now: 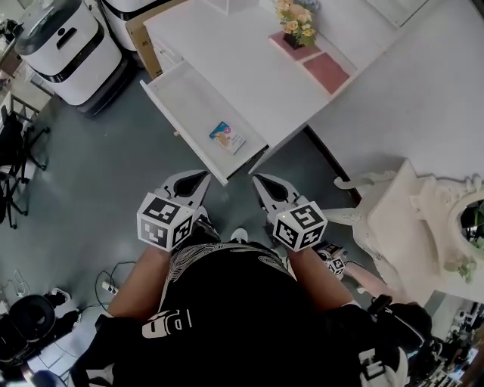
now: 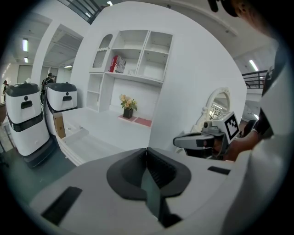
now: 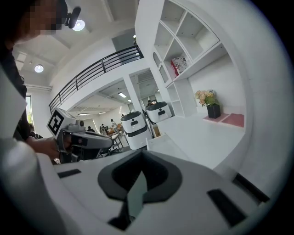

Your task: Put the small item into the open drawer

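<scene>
Person's kit: black clothes, two white-grey tongs.
Black top (image 1: 227, 291) with a white swirl print near the front and blocky white lettering (image 1: 162, 323). Left tongs (image 1: 201, 178) and right tongs (image 1: 259, 180) have pale shells and dark ribbed inner pads. Each carries a cube (image 1: 164, 221) of black-and-white square markers.

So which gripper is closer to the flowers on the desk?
Right. The right gripper is off the corner of the desk, below the flowers; the left gripper sits farther left, by the open drawer.
</scene>
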### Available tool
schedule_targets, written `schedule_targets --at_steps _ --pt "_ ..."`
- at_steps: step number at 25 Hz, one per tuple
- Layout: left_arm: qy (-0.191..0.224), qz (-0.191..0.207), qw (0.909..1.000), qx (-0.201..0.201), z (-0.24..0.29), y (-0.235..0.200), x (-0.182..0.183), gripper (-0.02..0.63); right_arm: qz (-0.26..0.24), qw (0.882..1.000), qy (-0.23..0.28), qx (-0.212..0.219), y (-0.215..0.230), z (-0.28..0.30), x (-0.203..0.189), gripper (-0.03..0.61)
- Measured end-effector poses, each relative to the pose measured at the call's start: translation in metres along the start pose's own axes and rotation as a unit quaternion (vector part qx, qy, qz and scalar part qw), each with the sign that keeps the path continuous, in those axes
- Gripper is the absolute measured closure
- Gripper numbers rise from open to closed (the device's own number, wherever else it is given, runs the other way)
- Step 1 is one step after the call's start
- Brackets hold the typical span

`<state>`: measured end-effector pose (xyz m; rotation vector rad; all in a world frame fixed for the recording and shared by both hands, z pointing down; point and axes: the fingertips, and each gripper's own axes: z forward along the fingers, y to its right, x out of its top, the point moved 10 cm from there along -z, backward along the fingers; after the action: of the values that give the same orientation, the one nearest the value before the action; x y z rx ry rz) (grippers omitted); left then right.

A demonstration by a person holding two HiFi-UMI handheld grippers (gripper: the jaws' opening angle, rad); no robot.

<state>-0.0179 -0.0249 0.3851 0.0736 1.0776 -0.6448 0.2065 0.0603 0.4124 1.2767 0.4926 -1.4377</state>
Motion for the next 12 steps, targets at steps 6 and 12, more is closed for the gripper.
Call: schedule_targets --at_steps 6,12 --pt "0.006 0.009 0.9999 0.006 -0.013 0.036 -0.016 0.598 -0.013 1.0 0.004 0.012 -0.007 -0.022 -0.015 0.571" --pt "0.008 0.018 0.9998 -0.004 -0.026 0.047 -0.023 0.598 -0.026 1.0 -0.003 0.009 -0.022 -0.035 -0.021 0.571"
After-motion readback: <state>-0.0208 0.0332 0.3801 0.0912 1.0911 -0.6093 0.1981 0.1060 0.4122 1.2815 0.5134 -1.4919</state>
